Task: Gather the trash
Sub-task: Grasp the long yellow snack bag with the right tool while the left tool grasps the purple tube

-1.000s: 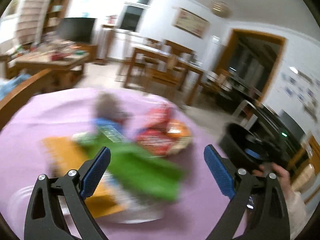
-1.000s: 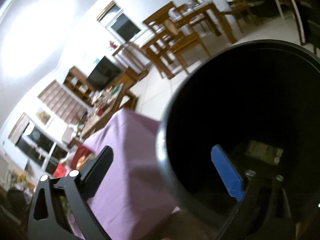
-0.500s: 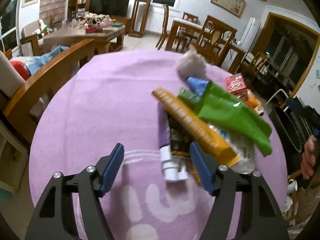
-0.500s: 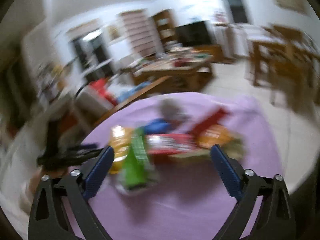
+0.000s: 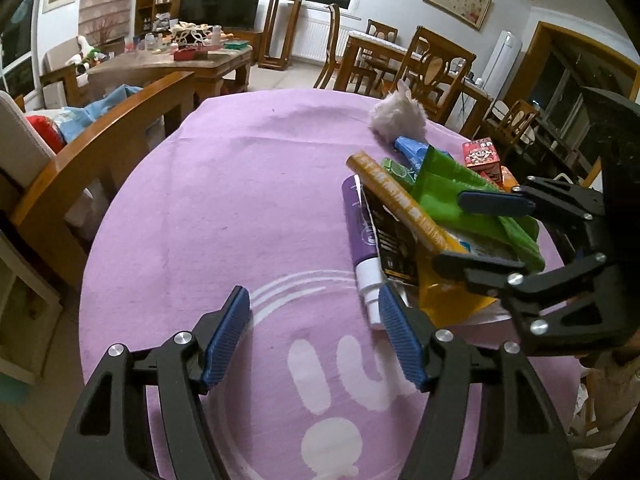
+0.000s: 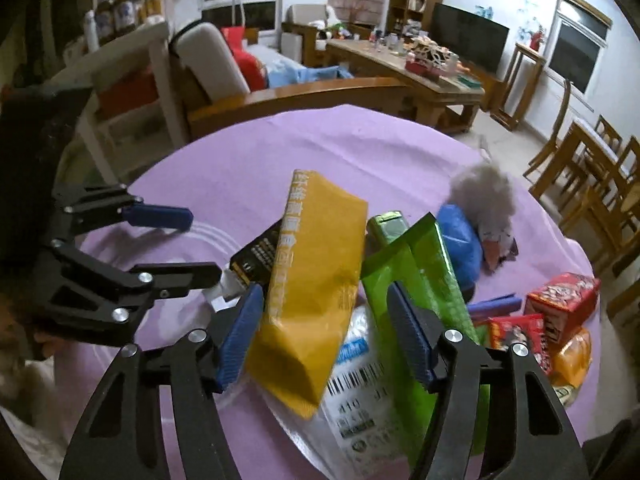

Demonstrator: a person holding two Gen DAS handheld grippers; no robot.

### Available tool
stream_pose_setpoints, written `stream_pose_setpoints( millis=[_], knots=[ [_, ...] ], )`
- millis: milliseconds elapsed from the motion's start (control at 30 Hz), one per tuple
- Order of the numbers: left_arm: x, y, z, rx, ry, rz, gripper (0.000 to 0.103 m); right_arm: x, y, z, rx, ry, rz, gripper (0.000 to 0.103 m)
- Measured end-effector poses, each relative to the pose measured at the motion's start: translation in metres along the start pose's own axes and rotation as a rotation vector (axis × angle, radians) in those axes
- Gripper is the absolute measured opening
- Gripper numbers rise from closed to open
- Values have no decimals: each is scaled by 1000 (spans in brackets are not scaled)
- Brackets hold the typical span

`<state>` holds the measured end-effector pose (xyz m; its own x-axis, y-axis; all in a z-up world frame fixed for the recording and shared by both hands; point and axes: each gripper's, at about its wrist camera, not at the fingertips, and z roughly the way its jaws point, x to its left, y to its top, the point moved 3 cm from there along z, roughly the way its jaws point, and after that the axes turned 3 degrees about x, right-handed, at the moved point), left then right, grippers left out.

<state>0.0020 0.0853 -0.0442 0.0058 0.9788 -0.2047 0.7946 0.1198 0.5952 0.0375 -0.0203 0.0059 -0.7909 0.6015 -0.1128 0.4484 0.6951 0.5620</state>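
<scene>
A heap of trash lies on the purple tablecloth (image 5: 224, 200): a yellow packet (image 6: 316, 280), a green packet (image 6: 420, 264), a purple tube with a white cap (image 5: 362, 240), a black wrapper (image 5: 394, 240), a red box (image 5: 482, 158), a blue wrapper (image 6: 460, 244) and a grey fluffy ball (image 5: 398, 118). My left gripper (image 5: 314, 338) is open and empty, low over the cloth just left of the tube. My right gripper (image 6: 326, 336) is open with the yellow packet's lower end between its fingers; it also shows in the left wrist view (image 5: 480, 232).
A clear bag with a barcode label (image 6: 356, 384) lies under the packets. An orange packet (image 6: 572, 356) sits near the table's right edge. A wooden sofa arm (image 5: 92, 152) stands left of the table, dining chairs (image 5: 432, 68) behind it.
My right gripper has swung from the black bin to the trash heap and now straddles the yellow packet. My left gripper has narrowed and dropped lower beside the tube.
</scene>
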Motion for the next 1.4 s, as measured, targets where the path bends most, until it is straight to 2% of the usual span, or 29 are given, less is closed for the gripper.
stream_pose_setpoints(
  millis=[33, 67, 100, 200, 233, 267, 333, 400, 500, 600, 667, 700, 767, 833, 900, 967, 1067, 1300, 1367, 1400],
  knots=[
    [-2, 2, 1, -1, 2, -1, 67, 2, 0, 4, 7, -28, -21, 58],
    [-1, 2, 1, -3, 1, -2, 67, 3, -1, 10, 15, -44, -34, 46],
    [0, 2, 1, -3, -1, -2, 67, 1, -4, 17, 30, -53, -40, 39],
    [-4, 2, 2, -4, -5, 9, 68, -4, -10, 20, 10, -17, -24, 32],
    [-6, 2, 2, -4, -4, 13, 68, -8, -11, 17, -10, 2, -4, 25],
    [-7, 3, 2, -6, -1, 16, 68, -12, -13, 11, -36, 24, 15, 17],
    [-11, 4, 1, -12, -3, 27, 68, -27, -18, -10, -117, 100, 76, 12],
    [-20, 6, 0, -22, -3, 52, 68, -40, -23, -29, -186, 156, 133, 12],
    [-39, 13, 4, -26, 12, 115, 68, -59, -35, -54, -269, 177, 204, 12],
    [-55, 22, 17, -16, 29, 154, 67, -70, -46, -69, -313, 182, 255, 12],
    [-58, 25, 32, 13, 76, 162, 65, -75, -53, -74, -321, 180, 272, 12],
    [-58, 25, 37, 31, 92, 165, 53, -78, -58, -76, -319, 181, 281, 12],
    [-56, 28, 38, 33, 79, 141, 44, -79, -63, -75, -318, 178, 295, 12],
    [-53, 29, 34, 18, 99, 135, 32, -85, -74, -78, -314, 182, 312, 12],
    [-49, 28, 30, 5, 113, 138, 29, -89, -81, -78, -313, 194, 328, 12],
    [-47, 26, 26, 1, 112, 139, 29, -90, -86, -75, -315, 192, 334, 12],
    [-46, 25, 16, -35, 58, 134, 29, -86, -88, -73, -327, 201, 340, 12],
    [-51, 31, 0, -109, 2, 109, 29, -82, -94, -85, -372, 215, 336, 12],
    [-55, 33, -2, -113, -7, 123, 29, -83, -97, -87, -370, 215, 327, 12],
    [-58, 34, 3, -91, 8, 135, 29, -84, -98, -87, -364, 209, 328, 12]
  ],
)
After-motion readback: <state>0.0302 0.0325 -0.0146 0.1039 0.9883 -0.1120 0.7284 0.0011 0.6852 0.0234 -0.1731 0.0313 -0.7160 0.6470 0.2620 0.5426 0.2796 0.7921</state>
